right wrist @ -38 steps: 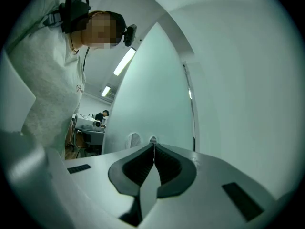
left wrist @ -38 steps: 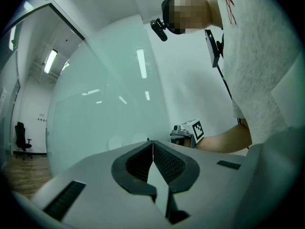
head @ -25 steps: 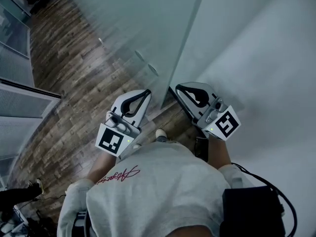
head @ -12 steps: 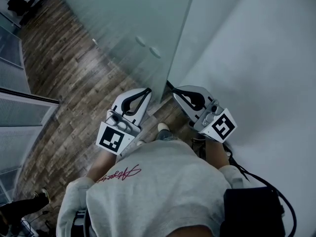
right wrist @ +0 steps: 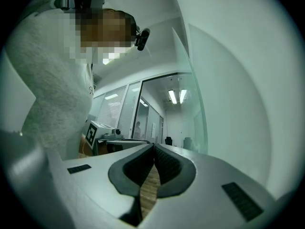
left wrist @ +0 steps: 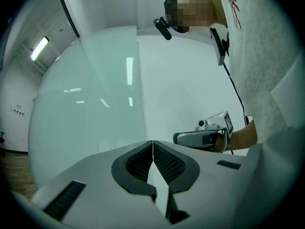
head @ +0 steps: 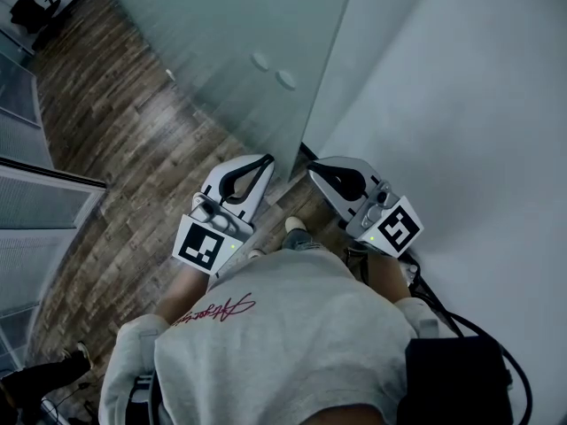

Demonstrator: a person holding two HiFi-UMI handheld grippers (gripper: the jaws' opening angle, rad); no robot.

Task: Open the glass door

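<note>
Left gripper (head: 264, 162) and right gripper (head: 312, 171) both closed, empty, near glass door (head: 248, 51) edge by the wall (head: 478, 104). Risk: closed tips skid on smooth glass, or door edge pinches one

Wood-plank floor (head: 133, 140) beside a white wall (head: 496, 104) — 1 dark chair (head: 34, 11) far off, 1 black pack (head: 456, 379) near the wall.

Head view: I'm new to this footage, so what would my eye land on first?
The glass door fills the top of the head view, with two round discs near its edge and a white wall to its right. Just below, the left gripper and right gripper point toward the door's foot, fingers together and empty, over a dark wood floor.
</note>
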